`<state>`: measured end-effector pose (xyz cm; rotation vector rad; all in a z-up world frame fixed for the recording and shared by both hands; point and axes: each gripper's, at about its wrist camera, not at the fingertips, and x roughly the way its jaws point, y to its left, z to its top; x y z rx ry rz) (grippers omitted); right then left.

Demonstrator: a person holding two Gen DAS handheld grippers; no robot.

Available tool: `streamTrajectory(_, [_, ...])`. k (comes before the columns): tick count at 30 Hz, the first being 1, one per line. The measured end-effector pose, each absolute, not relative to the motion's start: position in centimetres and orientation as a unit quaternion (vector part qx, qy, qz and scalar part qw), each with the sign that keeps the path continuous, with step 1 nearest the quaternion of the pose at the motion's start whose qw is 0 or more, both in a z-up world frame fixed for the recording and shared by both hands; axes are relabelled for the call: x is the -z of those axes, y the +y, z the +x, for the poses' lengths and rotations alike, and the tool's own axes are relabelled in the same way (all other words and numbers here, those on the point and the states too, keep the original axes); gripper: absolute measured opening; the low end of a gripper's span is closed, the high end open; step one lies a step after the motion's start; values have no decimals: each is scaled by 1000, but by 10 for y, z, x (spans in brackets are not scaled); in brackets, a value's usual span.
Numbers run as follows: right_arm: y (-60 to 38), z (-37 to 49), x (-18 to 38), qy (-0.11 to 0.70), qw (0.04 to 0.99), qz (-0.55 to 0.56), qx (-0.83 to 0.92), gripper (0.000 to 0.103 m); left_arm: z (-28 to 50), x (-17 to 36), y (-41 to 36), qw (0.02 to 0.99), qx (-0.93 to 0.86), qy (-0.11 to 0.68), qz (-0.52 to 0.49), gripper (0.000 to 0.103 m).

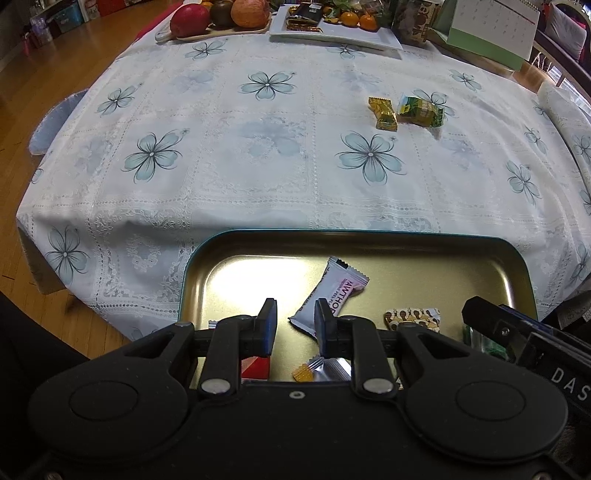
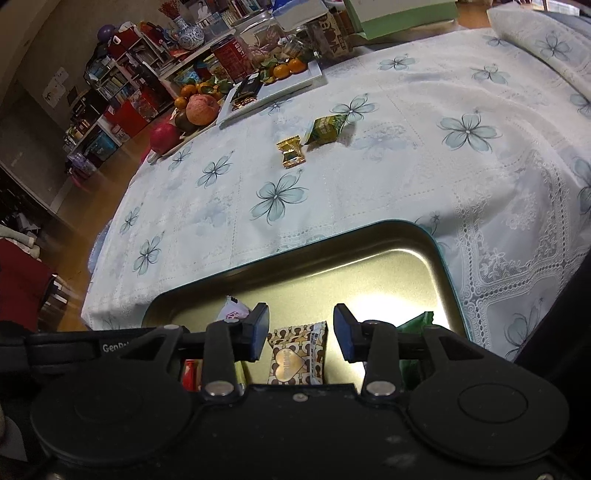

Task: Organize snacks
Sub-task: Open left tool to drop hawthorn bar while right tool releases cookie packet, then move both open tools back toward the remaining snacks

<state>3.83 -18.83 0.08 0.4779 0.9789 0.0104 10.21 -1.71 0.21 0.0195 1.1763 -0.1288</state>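
A gold metal tray (image 1: 369, 240) with a teal rim lies at the table's near edge; it also shows in the right wrist view (image 2: 424, 251). In it lie a white-and-pink snack bar (image 1: 334, 291), a brown patterned packet (image 1: 412, 317) (image 2: 297, 354), a red packet (image 1: 255, 367), an orange candy (image 1: 303, 373) and a green packet (image 2: 415, 325). On the cloth farther out lie a gold candy (image 1: 383, 113) (image 2: 291, 152) and a green snack packet (image 1: 421, 110) (image 2: 327, 129). My left gripper (image 1: 295, 325) is open and empty above the tray. My right gripper (image 2: 301, 334) is open and empty above the tray; its finger (image 1: 491, 321) shows in the left wrist view.
A floral white tablecloth (image 1: 258, 166) covers the table. At the far edge stand a fruit board with apples (image 1: 221, 16), a white plate with snacks and oranges (image 1: 332, 33), a calendar (image 1: 491, 22) and jars (image 2: 236, 55). Wooden floor (image 1: 44, 74) lies to the left.
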Motion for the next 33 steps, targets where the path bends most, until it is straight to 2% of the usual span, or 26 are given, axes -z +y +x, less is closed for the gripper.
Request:
streamTrajectory(12, [-172,37,-1,469,871,142,15,42,103,6,-15,822,26,568,42,29])
streamTrajectory(15, [-169,37,-1,482,867,128,18,43,103,9,-14,814,21,578,50,30])
streamTrajectory(17, [-167,38,0,499,858,121,16,43,105,12,-15,807,8,587,66,37])
streamTrajectory(24, [-164,45,4,557,823,110,-16,43,114,11,-16,793,10,605,72,37])
streamTrajectory(33, [-176,82,-15,570,814,98,-40,44,141,-7,-29,795,31,596,110,37])
